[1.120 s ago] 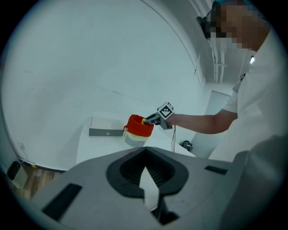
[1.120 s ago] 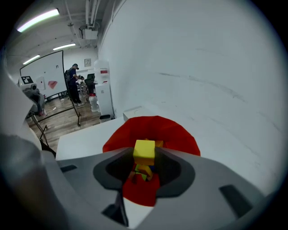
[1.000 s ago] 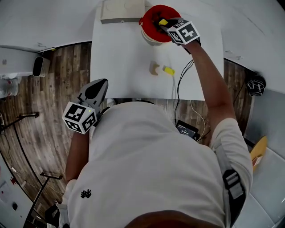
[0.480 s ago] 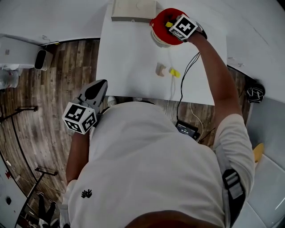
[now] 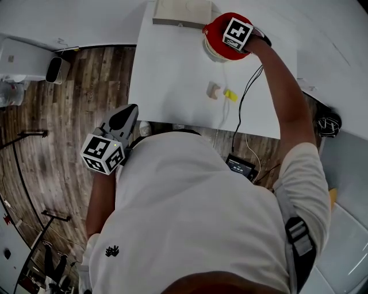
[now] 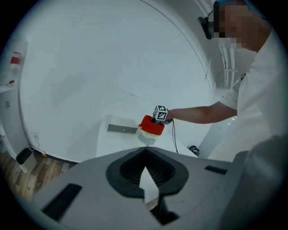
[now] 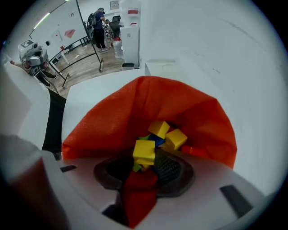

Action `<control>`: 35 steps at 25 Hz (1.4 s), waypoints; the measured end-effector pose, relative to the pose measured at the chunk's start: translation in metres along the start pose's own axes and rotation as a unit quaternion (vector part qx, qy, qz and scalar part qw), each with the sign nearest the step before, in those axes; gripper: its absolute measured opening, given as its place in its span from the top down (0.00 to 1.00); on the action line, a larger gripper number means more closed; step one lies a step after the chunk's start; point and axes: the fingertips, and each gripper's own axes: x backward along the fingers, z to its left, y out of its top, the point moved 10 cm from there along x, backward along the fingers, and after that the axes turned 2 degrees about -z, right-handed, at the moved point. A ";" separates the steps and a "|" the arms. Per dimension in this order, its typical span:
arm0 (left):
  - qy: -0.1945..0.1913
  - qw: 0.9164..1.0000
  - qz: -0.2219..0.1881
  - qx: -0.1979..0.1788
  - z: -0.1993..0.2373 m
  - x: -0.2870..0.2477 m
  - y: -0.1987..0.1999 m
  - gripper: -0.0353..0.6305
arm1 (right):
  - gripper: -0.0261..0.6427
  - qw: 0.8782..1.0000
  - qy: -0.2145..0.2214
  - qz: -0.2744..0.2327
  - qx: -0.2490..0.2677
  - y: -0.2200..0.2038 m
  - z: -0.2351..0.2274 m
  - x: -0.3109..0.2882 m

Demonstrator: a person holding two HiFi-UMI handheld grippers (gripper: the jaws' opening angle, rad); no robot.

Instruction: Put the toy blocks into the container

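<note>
A red fabric container (image 5: pixel 217 30) stands at the table's far side. My right gripper (image 5: pixel 237 33) points straight down into its mouth, and its marker cube hides the jaws in the head view. In the right gripper view the right gripper (image 7: pixel 145 158) is shut on a yellow block (image 7: pixel 144 152) above the container (image 7: pixel 112 121), which holds several yellow, blue and green blocks (image 7: pixel 167 135). A beige block (image 5: pixel 213 89) and a small yellow block (image 5: pixel 230 95) lie on the white table (image 5: pixel 167 74). My left gripper (image 5: pixel 124 117) is shut and empty, off the table's near edge.
A flat beige box (image 5: pixel 181 11) lies at the table's far edge, left of the container. A black cable (image 5: pixel 244 103) runs from the right gripper over the table edge to a small box (image 5: pixel 240 165) on the wooden floor.
The right gripper has sunk into the container's mouth and rolled, so its cube faces up and covers the yellow block. The left gripper has barely shifted.
</note>
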 end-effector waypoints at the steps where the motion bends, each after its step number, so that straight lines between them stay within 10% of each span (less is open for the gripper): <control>1: 0.002 1.000 0.001 0.002 0.001 0.001 -0.001 0.94 | 0.75 1.000 0.004 0.003 -0.001 -0.001 -0.001 -0.002; 17: -0.028 1.000 0.008 -0.009 0.006 -0.002 0.005 0.94 | 0.71 0.995 -0.058 -0.082 -0.029 -0.012 0.005 0.043; 26: -0.070 0.997 0.007 -0.036 -0.001 -0.015 0.015 0.94 | 0.92 0.955 -0.146 -0.236 -0.103 -0.050 0.065 0.112; 35: -0.106 0.993 0.012 -0.054 -0.004 -0.027 0.024 0.94 | 0.88 0.916 -0.129 -0.307 -0.222 -0.098 0.196 0.091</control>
